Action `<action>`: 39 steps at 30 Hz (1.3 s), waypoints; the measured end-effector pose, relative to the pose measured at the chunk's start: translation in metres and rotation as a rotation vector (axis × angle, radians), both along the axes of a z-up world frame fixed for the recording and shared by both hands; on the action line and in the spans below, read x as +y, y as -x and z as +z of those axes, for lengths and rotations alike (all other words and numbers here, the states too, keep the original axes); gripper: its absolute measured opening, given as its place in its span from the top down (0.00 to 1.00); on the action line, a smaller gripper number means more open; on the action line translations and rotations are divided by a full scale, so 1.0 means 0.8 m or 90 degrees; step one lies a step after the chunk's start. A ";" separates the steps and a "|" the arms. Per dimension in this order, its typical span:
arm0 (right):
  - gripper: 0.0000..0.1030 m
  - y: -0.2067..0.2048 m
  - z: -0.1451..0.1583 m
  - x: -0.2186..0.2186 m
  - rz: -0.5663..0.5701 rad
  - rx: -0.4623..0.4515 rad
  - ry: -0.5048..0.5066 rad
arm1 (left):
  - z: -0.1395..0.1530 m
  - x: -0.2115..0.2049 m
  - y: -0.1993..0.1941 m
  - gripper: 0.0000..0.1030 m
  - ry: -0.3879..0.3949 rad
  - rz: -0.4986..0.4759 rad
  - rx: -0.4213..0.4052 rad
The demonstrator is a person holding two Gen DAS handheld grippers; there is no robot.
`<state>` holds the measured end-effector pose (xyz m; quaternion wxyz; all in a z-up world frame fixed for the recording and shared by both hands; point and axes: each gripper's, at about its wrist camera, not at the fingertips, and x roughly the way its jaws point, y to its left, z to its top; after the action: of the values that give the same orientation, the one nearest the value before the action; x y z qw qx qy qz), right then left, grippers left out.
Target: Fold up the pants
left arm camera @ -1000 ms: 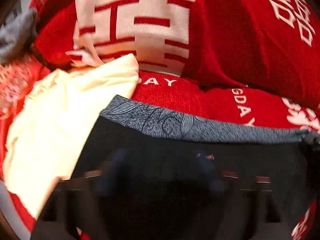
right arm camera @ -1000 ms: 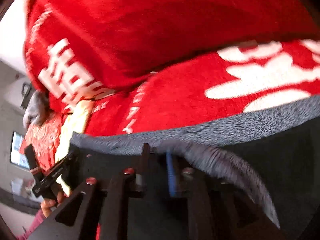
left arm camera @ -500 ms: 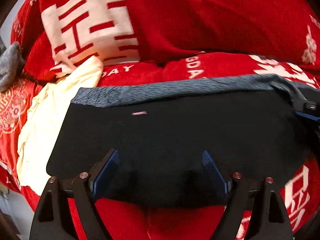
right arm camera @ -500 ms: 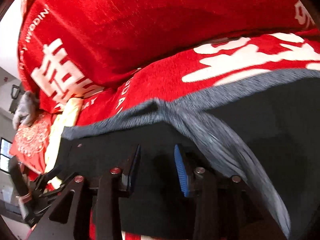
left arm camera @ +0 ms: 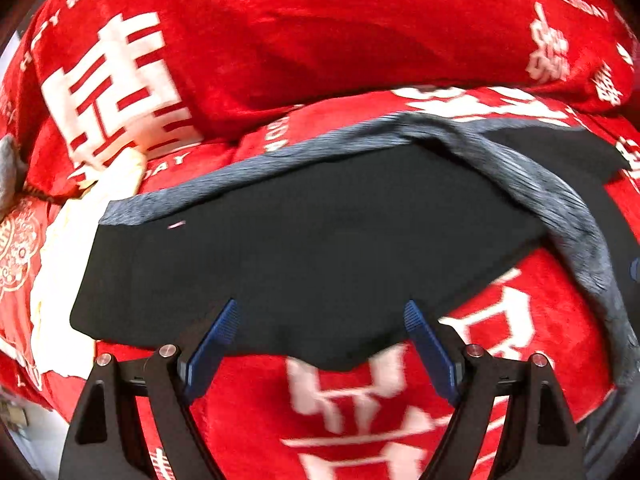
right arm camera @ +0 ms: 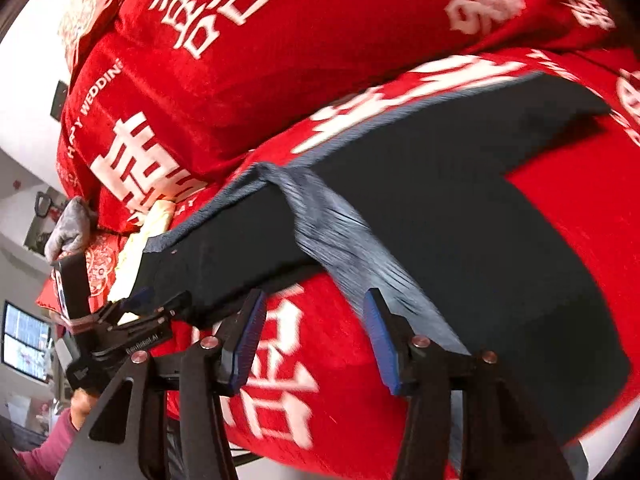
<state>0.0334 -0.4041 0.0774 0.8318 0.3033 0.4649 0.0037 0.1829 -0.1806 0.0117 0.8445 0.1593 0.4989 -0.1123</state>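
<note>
Black pants [left arm camera: 320, 240] with a grey waistband [left arm camera: 256, 168] lie folded on the red bedspread [left arm camera: 400, 420]. One grey waistband strip [right arm camera: 340, 240] is turned over across the dark cloth. My left gripper [left arm camera: 324, 336] is open at the pants' near edge, with nothing between its blue pads [left arm camera: 218, 336]. My right gripper [right arm camera: 314, 336] has its jaws opening. Only red bedspread [right arm camera: 280, 380] shows between its pads, and the grey strip passes just behind the right finger [right arm camera: 380, 340]. The left gripper [right arm camera: 160, 300] also shows at the left of the right wrist view, by the pants' [right arm camera: 440, 200] left end.
A thick red quilt [left arm camera: 320, 40] with white characters is piled behind the pants. A cream cloth [left arm camera: 80, 216] and a grey item [left arm camera: 8, 168] lie at the pants' left end. A hand in a pink sleeve [right arm camera: 60, 432] holds the left gripper. The bed's edge is at lower left.
Both grippers have drawn back from the pants toward the near side. The right gripper let go of the grey waistband and its jaws spread. The pants now lie flat and folded.
</note>
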 end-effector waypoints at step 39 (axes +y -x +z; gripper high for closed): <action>0.97 0.130 0.008 -0.084 -0.044 -0.106 0.022 | -0.009 -0.234 0.063 0.69 0.235 -0.252 0.190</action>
<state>-0.0703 -0.4711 0.0838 0.8723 0.3034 0.3834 -0.0078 0.1328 -0.3681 0.0044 0.7383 0.0793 0.5476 -0.3857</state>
